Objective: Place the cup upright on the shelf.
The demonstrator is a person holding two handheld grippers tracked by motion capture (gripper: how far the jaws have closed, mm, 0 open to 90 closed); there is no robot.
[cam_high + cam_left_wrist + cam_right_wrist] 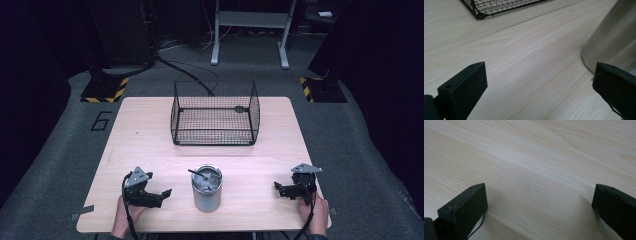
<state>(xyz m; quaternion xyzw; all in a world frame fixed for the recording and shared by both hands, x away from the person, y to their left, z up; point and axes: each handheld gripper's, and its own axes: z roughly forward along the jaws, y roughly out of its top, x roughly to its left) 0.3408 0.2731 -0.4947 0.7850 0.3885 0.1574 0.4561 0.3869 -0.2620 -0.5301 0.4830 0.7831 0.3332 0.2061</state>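
In the high view, a pale wood-grain worktop (150, 130) with rounded corners is seen on grey carpet; a cylindrical brushed-metal tumbler (206, 192) with a lid and a thin dark straw is stood upright near the front edge, midway between the two grippers; a black rectangular wire-mesh basket (215, 113) with an open top is set behind it toward the far edge, well apart from the tumbler. The left gripper (161, 194) is held low just left of the tumbler with its jaws spread and nothing between them; the right gripper (280, 188) is held near the right edge, its jaws likewise parted and empty; bare worktop is left on both sides of the basket.

In the left gripper view, the black matte jaws are seen wide apart; the tumbler's smooth curved wall (614, 40) is met just beside the right-hand jaw, and a corner of the basket (486, 8) is seen farther off.

In the right gripper view, the jaws are spread over bare wood grain (536, 157).
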